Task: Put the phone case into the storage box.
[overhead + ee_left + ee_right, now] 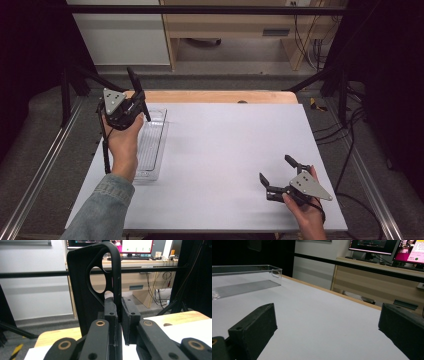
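Observation:
A black phone case (82,290) with round camera cut-outs stands upright between the jaws of my left gripper (119,315), which is shut on its lower edge. In the high view the left gripper (142,107) is held above the far end of a clear plastic tray (159,145), and the phone case (132,80) rises from it as a thin dark strip. My right gripper (277,170) rests low over the white table (225,150) at the near right, jaws wide apart with nothing between them. In the right gripper view the gripper (327,325) looks across the table toward the tray (249,271).
The white table top lies on a wooden board (210,96) whose far edge shows. Metal rails (45,165) run along both sides. Beyond the table stand a wooden desk (140,272) with monitors (372,246), and cables (305,35) hang at the right.

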A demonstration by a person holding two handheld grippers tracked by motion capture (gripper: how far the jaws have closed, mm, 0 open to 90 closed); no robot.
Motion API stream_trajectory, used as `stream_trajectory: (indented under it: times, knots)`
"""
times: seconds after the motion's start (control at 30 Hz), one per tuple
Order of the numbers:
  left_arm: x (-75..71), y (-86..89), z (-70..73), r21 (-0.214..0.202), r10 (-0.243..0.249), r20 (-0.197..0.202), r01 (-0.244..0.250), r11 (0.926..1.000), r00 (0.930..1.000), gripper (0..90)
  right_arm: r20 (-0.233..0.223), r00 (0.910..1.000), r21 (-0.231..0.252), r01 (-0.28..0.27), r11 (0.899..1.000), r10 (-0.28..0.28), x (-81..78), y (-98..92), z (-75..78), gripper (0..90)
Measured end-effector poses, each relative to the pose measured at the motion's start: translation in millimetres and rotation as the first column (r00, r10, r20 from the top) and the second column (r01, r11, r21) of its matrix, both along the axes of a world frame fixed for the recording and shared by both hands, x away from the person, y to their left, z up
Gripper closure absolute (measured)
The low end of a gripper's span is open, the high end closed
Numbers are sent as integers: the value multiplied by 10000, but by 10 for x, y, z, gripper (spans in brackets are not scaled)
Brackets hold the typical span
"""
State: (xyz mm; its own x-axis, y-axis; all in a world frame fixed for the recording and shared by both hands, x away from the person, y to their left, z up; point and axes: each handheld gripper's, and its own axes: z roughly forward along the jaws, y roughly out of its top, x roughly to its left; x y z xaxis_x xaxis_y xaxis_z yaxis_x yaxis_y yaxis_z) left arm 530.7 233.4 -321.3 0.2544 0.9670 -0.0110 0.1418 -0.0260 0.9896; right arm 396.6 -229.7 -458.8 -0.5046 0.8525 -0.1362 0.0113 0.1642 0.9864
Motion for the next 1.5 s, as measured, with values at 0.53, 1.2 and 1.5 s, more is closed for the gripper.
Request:
stream_trajectory:
  times: [0.53,1.2,1.5]
  knots:
    - [99,26,24,178,101,-192,-97,9998,9998,831,141,9999,164,88,9998,-90,-7,-35,35,14]
    - [177,30,-30,-4,192,-419,-193,9998,9989,831,139,9999,149,-44,9999,42,-11,-1,33,17]
    - [196,9,-49,-44,132,-446,-134,9999,9989,831,135,9999,137,-86,9999,84,-10,2,31,18]
